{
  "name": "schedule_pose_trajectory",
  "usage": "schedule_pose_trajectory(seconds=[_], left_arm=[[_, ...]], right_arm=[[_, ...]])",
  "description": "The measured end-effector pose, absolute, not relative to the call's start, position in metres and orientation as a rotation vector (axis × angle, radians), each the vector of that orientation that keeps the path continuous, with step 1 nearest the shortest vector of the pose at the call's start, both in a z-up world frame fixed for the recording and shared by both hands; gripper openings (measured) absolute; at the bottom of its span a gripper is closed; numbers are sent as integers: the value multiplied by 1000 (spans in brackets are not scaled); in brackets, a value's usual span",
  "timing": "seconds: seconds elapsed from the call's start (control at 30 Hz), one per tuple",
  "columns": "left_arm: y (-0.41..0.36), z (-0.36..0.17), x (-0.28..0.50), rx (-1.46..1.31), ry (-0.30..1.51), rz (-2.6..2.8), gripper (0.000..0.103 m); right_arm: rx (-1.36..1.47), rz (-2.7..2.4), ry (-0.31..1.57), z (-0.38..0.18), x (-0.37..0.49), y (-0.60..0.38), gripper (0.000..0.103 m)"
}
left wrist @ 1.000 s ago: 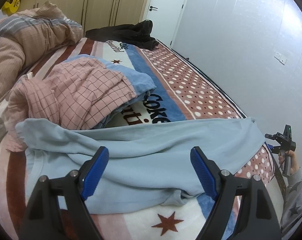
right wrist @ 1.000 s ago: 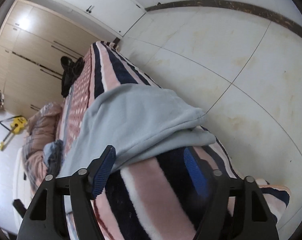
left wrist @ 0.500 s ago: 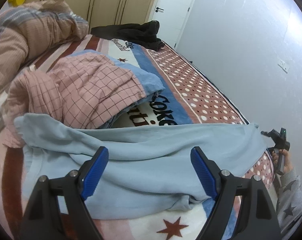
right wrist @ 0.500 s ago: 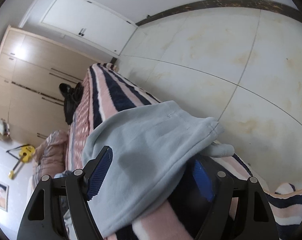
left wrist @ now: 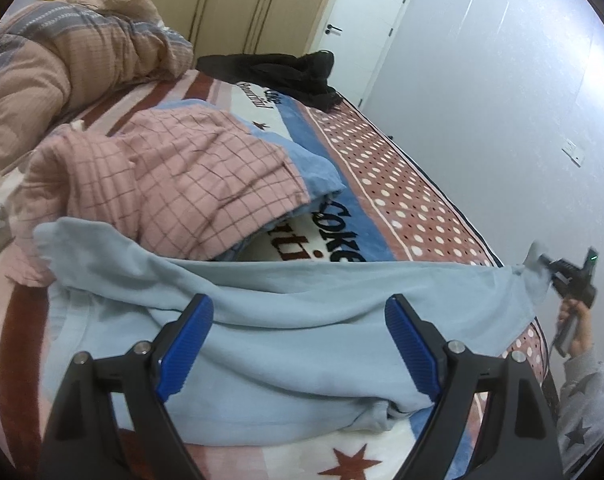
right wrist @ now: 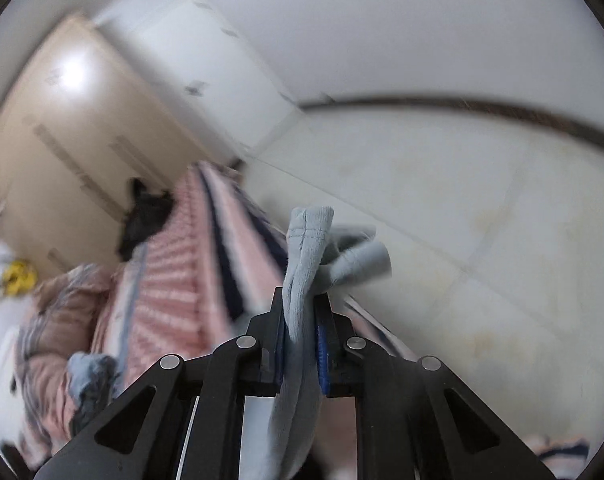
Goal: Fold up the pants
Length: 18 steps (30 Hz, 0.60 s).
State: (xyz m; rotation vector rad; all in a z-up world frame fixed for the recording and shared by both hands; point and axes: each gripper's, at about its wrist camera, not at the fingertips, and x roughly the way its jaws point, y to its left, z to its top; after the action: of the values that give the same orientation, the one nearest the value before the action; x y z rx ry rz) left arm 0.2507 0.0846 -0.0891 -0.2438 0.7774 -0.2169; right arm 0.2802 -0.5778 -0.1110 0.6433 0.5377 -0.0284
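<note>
Light blue pants [left wrist: 302, 320] lie spread across the patterned blanket on the bed. My left gripper [left wrist: 298, 344] is open and hovers just above the pants near the front edge. My right gripper [right wrist: 300, 328] is shut on a bunched cuff of the pants [right wrist: 307, 240] and lifts it off the bed's side. In the left wrist view the right gripper [left wrist: 541, 258] shows at the far right, pulling the pants' end [left wrist: 535, 276] up and taut.
A pink checked garment [left wrist: 162, 184] lies on a blue one just behind the pants. A rumpled quilt [left wrist: 62, 68] fills the back left. Dark clothes [left wrist: 286, 72] lie at the far end. Wardrobe and white door [left wrist: 357, 28] stand behind; floor tiles [right wrist: 461, 220] lie beside the bed.
My right gripper has closed on the pants' cuff and lifted it from the bed's edge. The left gripper has stayed open and drifted slightly closer over the pants.
</note>
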Motion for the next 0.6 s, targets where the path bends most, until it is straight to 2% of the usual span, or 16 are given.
schedule_pose_trajectory(seconds=[0.13, 0.27, 0.5, 0.6], left_arm=[[88, -94, 248, -254, 787, -224, 85], [89, -96, 244, -251, 787, -230, 85], [96, -97, 236, -254, 779, -242, 85], [101, -98, 233, -243, 780, -236, 85]], right_arm=[[508, 165, 503, -68, 283, -510, 7], [374, 357, 549, -55, 287, -429, 7], [55, 506, 791, -130, 286, -290, 6], [46, 517, 833, -152, 282, -273, 6]])
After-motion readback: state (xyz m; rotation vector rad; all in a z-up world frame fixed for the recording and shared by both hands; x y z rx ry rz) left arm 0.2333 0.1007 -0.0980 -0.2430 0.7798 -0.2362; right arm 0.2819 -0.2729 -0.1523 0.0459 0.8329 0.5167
